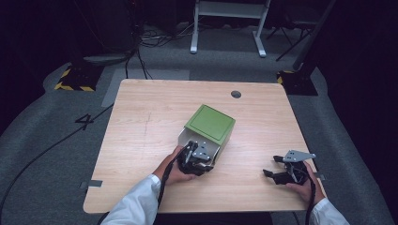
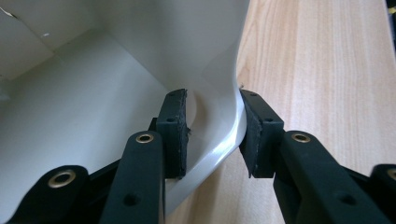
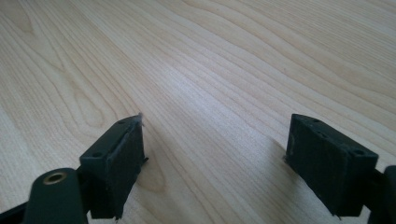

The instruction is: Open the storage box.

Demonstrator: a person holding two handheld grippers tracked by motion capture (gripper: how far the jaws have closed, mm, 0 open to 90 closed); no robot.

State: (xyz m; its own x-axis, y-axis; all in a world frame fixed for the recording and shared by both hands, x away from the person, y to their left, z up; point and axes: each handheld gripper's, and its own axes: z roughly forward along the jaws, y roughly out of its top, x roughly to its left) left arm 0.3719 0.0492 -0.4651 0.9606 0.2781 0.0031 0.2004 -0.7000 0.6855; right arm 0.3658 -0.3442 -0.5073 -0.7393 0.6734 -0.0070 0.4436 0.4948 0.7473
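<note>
The green-topped box (image 1: 209, 124) lies near the middle of the wooden surface (image 1: 141, 140), its open white side facing about 7 o'clock. There the left gripper (image 2: 212, 128) has its fingers (image 2: 173, 133) pinching the box's white flap (image 2: 219, 140), one inside and one outside. The right gripper (image 1: 277, 166) rests on the surface at about 4 o'clock, well apart from the box, its fingers (image 3: 114, 163) spread with nothing between them.

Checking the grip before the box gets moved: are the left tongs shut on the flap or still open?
Shut on it. The left tongs press both pads against the box's white flap, which bends between them.
</note>
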